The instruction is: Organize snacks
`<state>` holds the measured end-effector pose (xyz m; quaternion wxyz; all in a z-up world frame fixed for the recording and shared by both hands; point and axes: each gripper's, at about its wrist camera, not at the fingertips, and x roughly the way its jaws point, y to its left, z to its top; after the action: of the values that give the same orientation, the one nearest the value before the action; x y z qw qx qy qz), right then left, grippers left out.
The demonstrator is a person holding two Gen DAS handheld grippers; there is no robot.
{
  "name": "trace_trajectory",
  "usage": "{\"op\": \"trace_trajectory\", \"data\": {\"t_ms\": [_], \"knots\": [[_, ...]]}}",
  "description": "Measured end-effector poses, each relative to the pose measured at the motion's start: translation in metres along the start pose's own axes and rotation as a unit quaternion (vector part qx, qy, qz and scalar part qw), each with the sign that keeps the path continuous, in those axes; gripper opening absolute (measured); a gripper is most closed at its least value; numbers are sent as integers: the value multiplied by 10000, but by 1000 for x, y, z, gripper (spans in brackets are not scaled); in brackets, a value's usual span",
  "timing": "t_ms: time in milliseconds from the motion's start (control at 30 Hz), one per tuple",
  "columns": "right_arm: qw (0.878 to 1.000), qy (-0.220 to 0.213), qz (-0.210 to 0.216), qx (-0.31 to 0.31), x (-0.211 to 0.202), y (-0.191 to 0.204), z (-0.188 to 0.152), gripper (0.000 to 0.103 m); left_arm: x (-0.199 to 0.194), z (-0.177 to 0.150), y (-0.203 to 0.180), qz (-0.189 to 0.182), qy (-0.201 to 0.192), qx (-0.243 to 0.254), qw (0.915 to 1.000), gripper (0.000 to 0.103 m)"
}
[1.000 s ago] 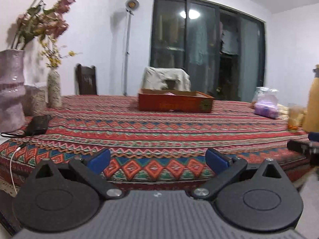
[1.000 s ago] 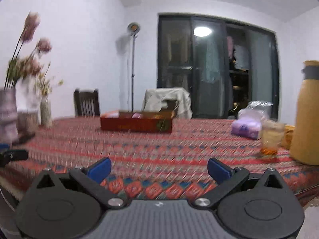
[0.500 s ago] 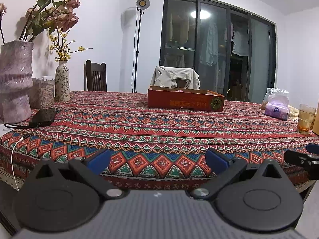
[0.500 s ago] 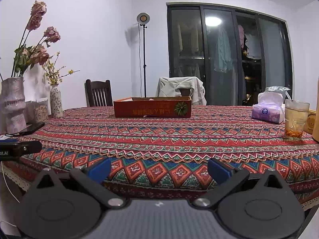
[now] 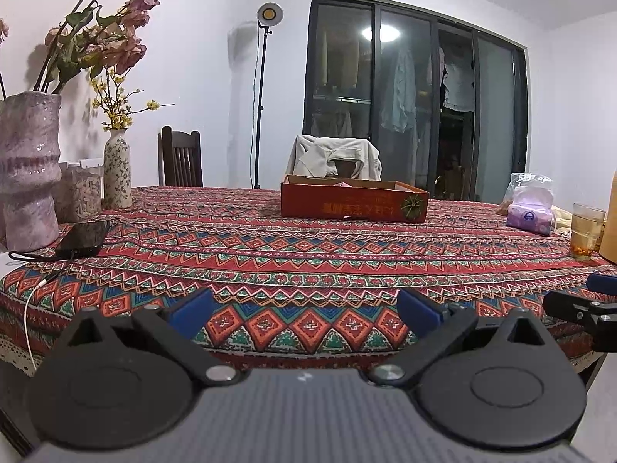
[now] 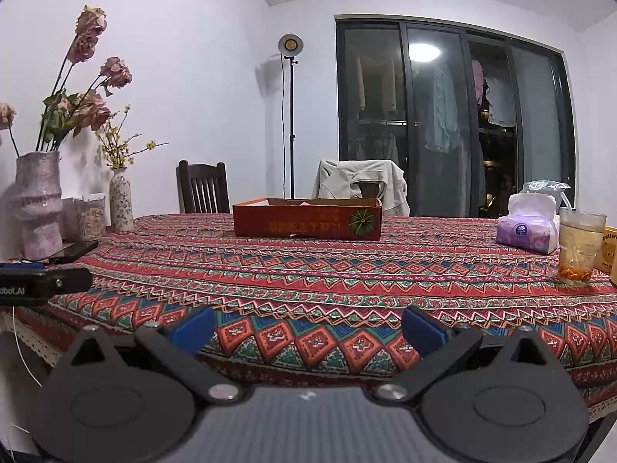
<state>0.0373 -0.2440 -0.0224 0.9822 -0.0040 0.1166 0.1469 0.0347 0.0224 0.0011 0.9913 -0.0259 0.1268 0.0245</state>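
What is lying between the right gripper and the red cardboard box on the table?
Only bare patterned tablecloth separates the right gripper from the red box, as the right wrist view shows.

L gripper point(image 5: 304, 312) open, R gripper point(image 6: 308, 328) open

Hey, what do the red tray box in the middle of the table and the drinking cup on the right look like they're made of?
The red box looks like matte printed cardboard: thin folded walls, a brown inner face. The cup looks like clear glass, possibly plastic: you see amber liquid and orange bits through it.
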Motion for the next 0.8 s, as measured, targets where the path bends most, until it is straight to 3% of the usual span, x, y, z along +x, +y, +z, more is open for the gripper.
{"op": "trace_trajectory", "data": {"t_ms": [800], "knots": [[9999,72,78,90,2,-1,-6,103,-2,1,0,-53,-81,78,9999,103]]}}
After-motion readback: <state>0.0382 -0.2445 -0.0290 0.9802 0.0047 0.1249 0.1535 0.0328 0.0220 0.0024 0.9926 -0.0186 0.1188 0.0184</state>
